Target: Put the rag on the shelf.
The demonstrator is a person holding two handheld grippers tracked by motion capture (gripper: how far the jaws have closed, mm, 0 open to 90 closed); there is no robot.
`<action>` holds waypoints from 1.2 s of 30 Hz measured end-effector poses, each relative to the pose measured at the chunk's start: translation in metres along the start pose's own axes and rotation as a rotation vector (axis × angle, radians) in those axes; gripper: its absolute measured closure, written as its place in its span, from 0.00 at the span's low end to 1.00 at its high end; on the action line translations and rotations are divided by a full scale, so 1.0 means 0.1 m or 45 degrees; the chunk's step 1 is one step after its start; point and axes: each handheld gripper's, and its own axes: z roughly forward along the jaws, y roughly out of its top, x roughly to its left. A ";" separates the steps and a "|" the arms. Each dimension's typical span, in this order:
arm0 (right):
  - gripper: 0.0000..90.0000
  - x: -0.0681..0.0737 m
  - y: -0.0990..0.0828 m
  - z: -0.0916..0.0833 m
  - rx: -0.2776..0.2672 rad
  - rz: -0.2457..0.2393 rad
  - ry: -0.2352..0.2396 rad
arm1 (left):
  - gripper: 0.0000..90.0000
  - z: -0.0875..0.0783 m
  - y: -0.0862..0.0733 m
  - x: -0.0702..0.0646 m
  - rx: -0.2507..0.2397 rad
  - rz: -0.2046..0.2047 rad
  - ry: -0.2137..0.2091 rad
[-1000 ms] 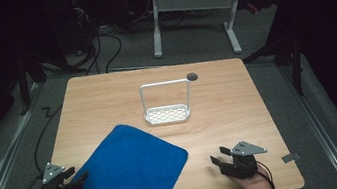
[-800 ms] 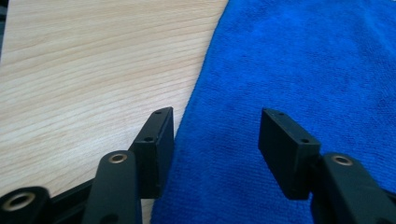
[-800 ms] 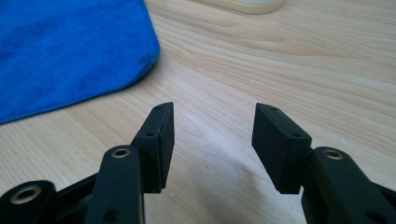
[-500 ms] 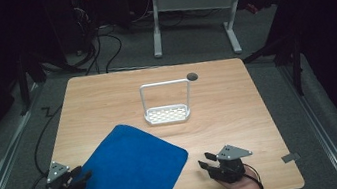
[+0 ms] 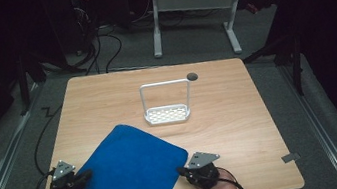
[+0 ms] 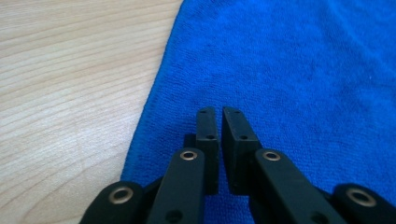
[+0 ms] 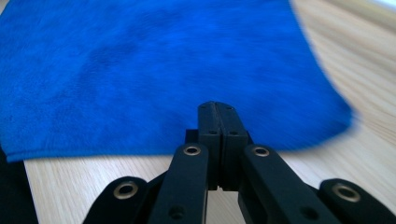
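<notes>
A blue cloth (image 5: 128, 174) lies flat on the near left part of the wooden table (image 5: 246, 118), one corner pointing away. My left gripper (image 5: 85, 176) rests at the cloth's left edge. In the left gripper view its jaws (image 6: 218, 112) have just been closing and stand over the cloth (image 6: 289, 60) with a thin slit between the pads; the cloth looks flat and unpinched. My right gripper (image 5: 183, 171) sits at the cloth's right corner. Its jaws (image 7: 217, 106) have just been closing too and now meet, nothing between them, just short of the cloth's edge (image 7: 154, 65).
A white wire rack (image 5: 166, 106) with a tall hoop stands at the table's middle. A small dark round hole (image 5: 192, 76) marks the tabletop behind it. A white desk frame (image 5: 191, 5) and cables stand on the dark floor beyond.
My right gripper has slid left across the table to the cloth's right corner and its jaws have closed. The left gripper has stayed in place while its jaws closed.
</notes>
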 end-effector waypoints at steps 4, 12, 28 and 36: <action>1.00 0.09 0.06 0.19 0.068 -0.075 0.014 | 0.96 0.03 -0.02 0.00 0.018 0.008 -0.016; 1.00 -0.01 0.06 0.18 0.069 -0.081 -0.029 | 0.94 -0.02 -0.07 -0.05 0.021 0.019 -0.054; 0.95 -0.59 0.02 0.10 0.068 0.047 -0.240 | 0.87 0.04 -0.05 -0.85 0.122 0.288 -0.285; 0.82 -0.40 0.05 0.00 -0.031 0.033 -0.138 | 0.76 0.01 0.03 -0.65 -0.023 0.171 -0.191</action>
